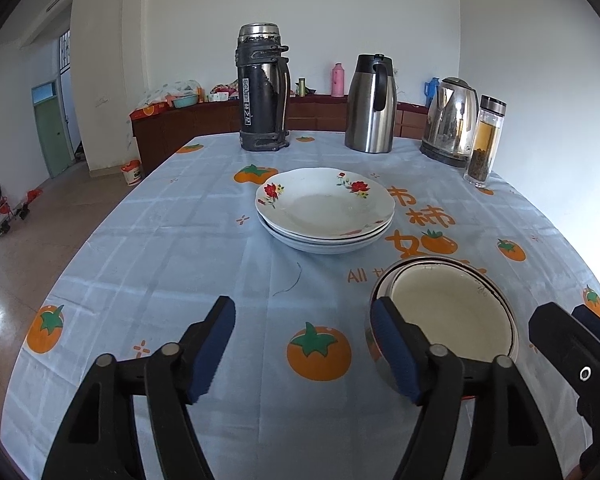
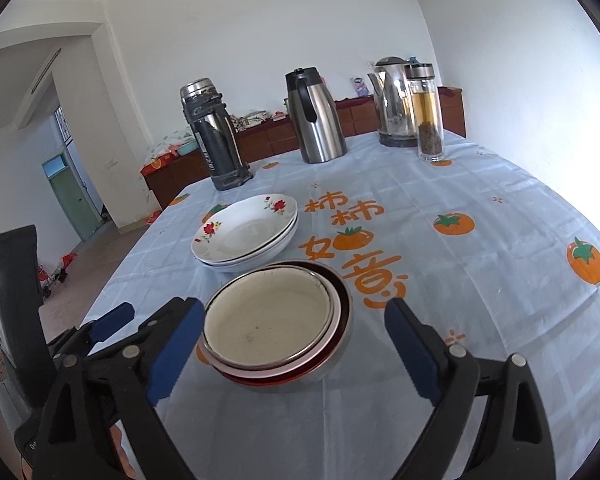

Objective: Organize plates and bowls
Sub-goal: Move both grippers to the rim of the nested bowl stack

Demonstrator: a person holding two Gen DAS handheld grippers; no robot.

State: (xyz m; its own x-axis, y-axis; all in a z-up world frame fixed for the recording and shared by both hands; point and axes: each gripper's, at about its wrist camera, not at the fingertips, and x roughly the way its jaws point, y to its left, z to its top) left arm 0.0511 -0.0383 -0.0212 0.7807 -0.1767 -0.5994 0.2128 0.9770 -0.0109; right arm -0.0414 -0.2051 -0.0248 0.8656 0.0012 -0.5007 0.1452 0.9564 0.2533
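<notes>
So the desk [image 1: 148, 240] has that pale blue cloth with orange persimmons on it, and the stack of nested bowls [image 2: 276, 320] is the thing to orient by: a cream-lined bowl sitting inside a red-rimmed one, inside a steel one. Just behind the bowls, a bit to their left in the right wrist view, is the stack of plates [image 2: 246, 236], white with red flowers, three or so deep. Well beyond the bowls along the far edge stand a black flask [image 1: 263, 92], a steel carafe [image 1: 371, 106], an electric kettle [image 1: 451, 122] and a glass tea bottle [image 1: 485, 140]. The right claw [image 2: 296, 344] is spread wide with the bowls sitting between its blue pads, neither pad pressing on them as far as I can see, so it's released. The left claw [image 1: 302, 346] is just left of the bowls, also released, only bare cloth between its pads, though its right pad overlaps the bowl rim in the left wrist view.
</notes>
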